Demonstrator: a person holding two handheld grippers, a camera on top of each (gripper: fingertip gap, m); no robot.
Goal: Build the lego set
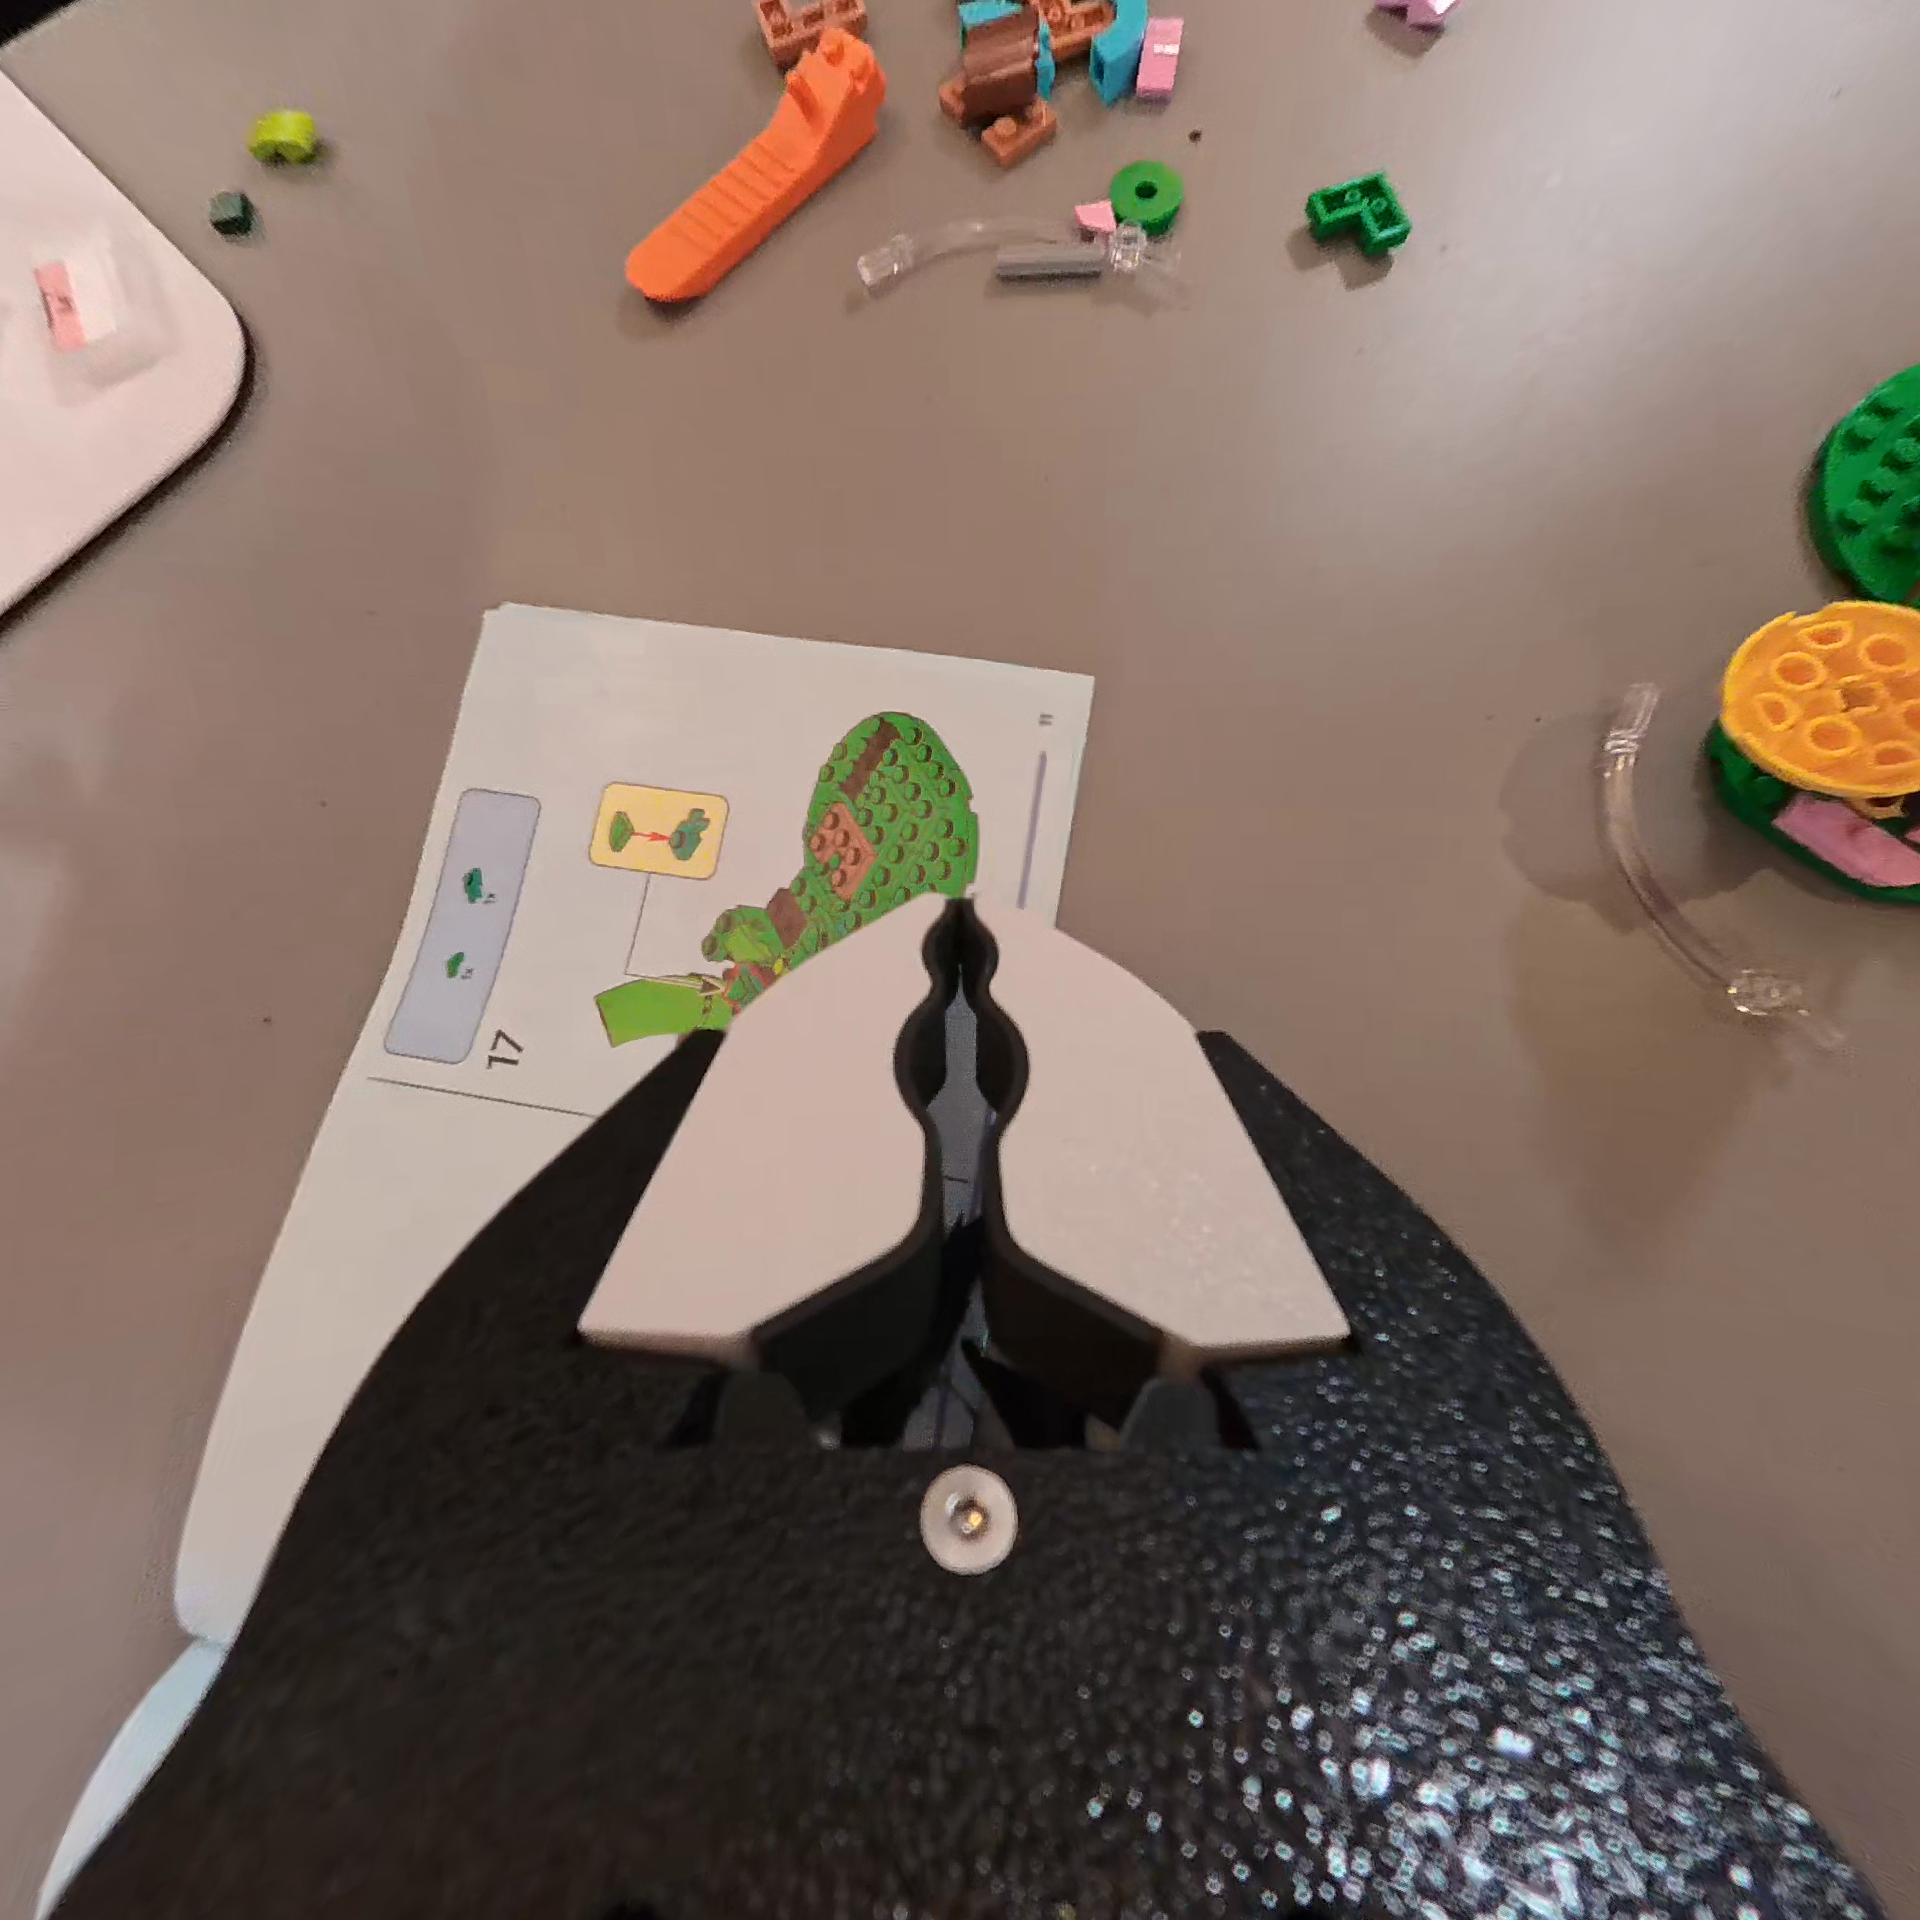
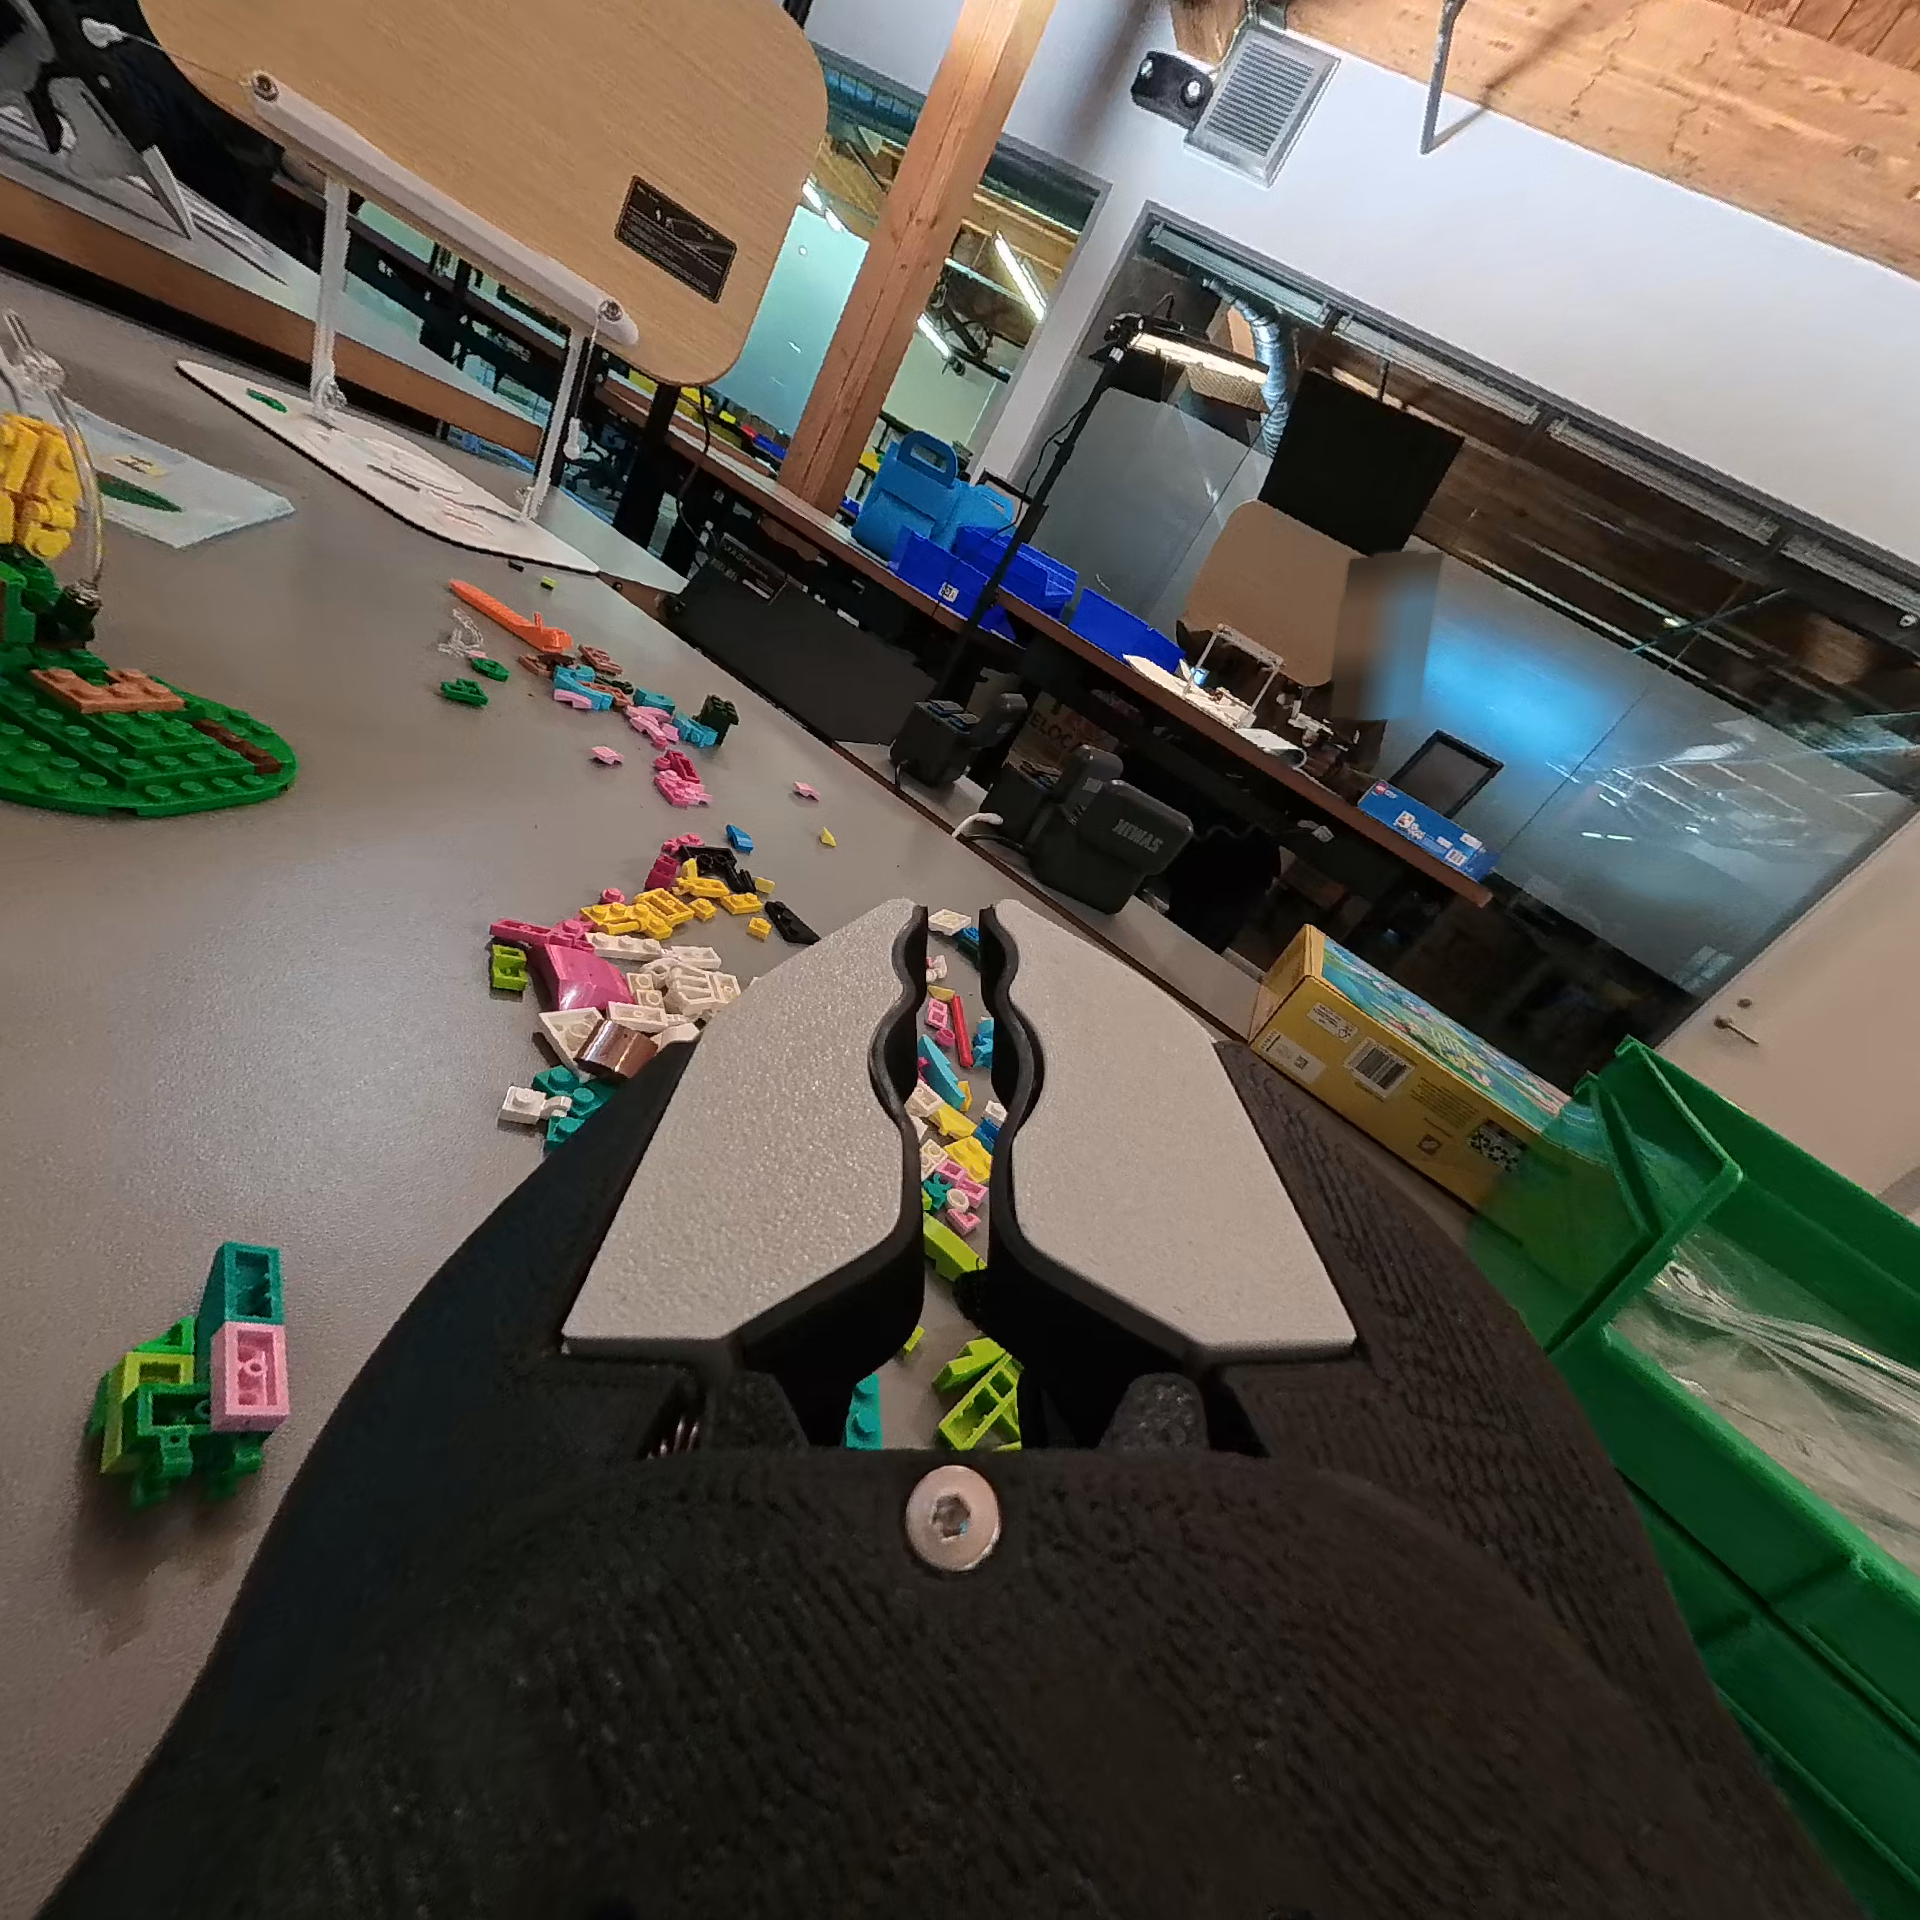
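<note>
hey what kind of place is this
Probably a shared workshop or lab: long benches with blue bins, glass partitions, and a grey table strewn with toy bricks.

Loose toy bricks on grey table.

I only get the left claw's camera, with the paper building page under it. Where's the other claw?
Observer: The right claw sits slightly open over a heap of small mixed-colour plastic bricks.
Operator: Is it holding one?
Observer: No, nothing sits between its fingertips.
Operator: What's beside it?
Observer: A green plastic bin on its right, with a yellow cardboard box behind.
</note>
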